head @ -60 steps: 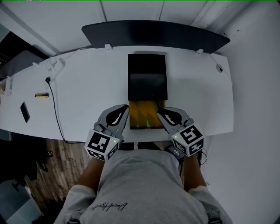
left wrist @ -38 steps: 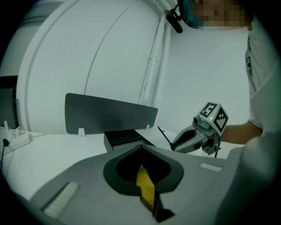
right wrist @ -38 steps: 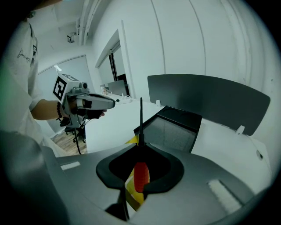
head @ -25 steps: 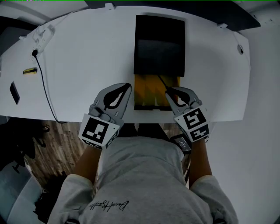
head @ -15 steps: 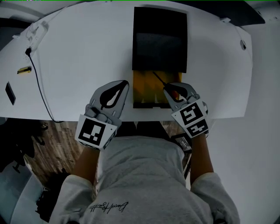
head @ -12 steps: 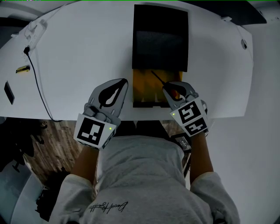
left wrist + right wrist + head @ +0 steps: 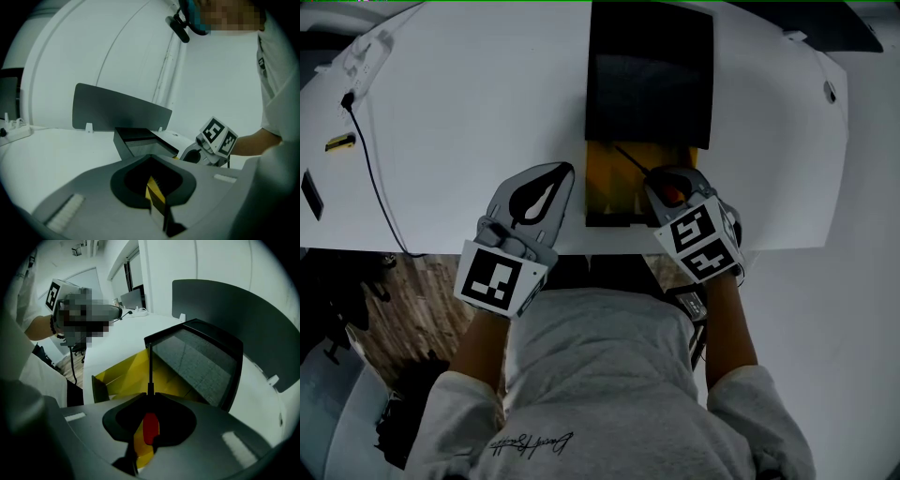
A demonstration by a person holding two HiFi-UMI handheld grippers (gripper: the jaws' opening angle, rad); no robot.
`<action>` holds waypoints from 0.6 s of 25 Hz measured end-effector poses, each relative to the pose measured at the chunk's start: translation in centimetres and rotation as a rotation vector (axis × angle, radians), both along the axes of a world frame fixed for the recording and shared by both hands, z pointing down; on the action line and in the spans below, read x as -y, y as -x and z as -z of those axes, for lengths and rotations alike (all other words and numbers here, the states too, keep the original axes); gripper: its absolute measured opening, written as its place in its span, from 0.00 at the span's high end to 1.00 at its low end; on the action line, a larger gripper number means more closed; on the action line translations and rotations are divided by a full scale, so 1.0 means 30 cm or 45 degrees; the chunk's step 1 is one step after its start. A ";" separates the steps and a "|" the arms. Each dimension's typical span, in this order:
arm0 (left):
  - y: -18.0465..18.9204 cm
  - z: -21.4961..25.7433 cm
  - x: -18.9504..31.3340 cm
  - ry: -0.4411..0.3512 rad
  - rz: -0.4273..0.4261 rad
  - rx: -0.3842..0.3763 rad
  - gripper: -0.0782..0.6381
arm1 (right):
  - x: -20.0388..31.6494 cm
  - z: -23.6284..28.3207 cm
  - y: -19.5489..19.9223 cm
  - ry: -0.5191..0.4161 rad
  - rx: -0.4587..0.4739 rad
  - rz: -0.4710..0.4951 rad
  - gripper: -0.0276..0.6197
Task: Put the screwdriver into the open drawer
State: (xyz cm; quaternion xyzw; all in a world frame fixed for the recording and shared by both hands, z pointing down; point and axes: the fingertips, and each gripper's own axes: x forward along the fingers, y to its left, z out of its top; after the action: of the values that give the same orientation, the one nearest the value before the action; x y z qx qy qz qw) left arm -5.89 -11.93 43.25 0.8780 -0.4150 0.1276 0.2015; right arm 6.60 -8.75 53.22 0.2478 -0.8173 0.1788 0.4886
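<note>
One screwdriver [image 7: 150,426] sits clamped by its red handle in the right tool [image 7: 656,183], its shaft angled down over the open yellow drawer [image 7: 602,183] at frame centre, ready to drop inside. The left tool [image 7: 561,183] hangs closed and empty, left of the drawer.

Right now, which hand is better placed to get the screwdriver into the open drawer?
Right. The right gripper is shut on the screwdriver, its shaft pointing down over the yellow drawer. The left gripper sits beside the drawer, holding nothing.
</note>
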 end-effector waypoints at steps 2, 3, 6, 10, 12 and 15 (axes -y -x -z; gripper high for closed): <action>-0.002 -0.007 -0.003 0.000 -0.001 -0.002 0.89 | -0.001 -0.014 0.000 0.014 -0.007 0.004 0.84; -0.002 -0.009 -0.004 -0.002 0.001 -0.005 0.89 | -0.003 -0.020 0.000 0.022 -0.013 0.004 0.84; 0.014 -0.018 -0.001 0.009 0.018 -0.005 0.89 | -0.004 -0.036 0.002 0.041 -0.035 0.012 0.84; 0.036 -0.024 0.007 0.007 0.028 -0.001 0.89 | -0.004 -0.057 0.005 0.070 -0.070 0.024 0.84; 0.038 -0.029 0.008 0.004 0.020 0.008 0.89 | -0.007 -0.066 0.007 0.085 -0.088 0.037 0.84; 0.049 -0.035 0.012 0.002 0.027 0.012 0.89 | -0.013 -0.079 0.013 0.112 -0.106 0.056 0.84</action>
State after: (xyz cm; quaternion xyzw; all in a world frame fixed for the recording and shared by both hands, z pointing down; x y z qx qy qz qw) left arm -7.35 -12.27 44.30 0.8727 -0.4252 0.1300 0.2016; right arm 6.20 -8.36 55.61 0.2153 -0.7928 0.1936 0.5364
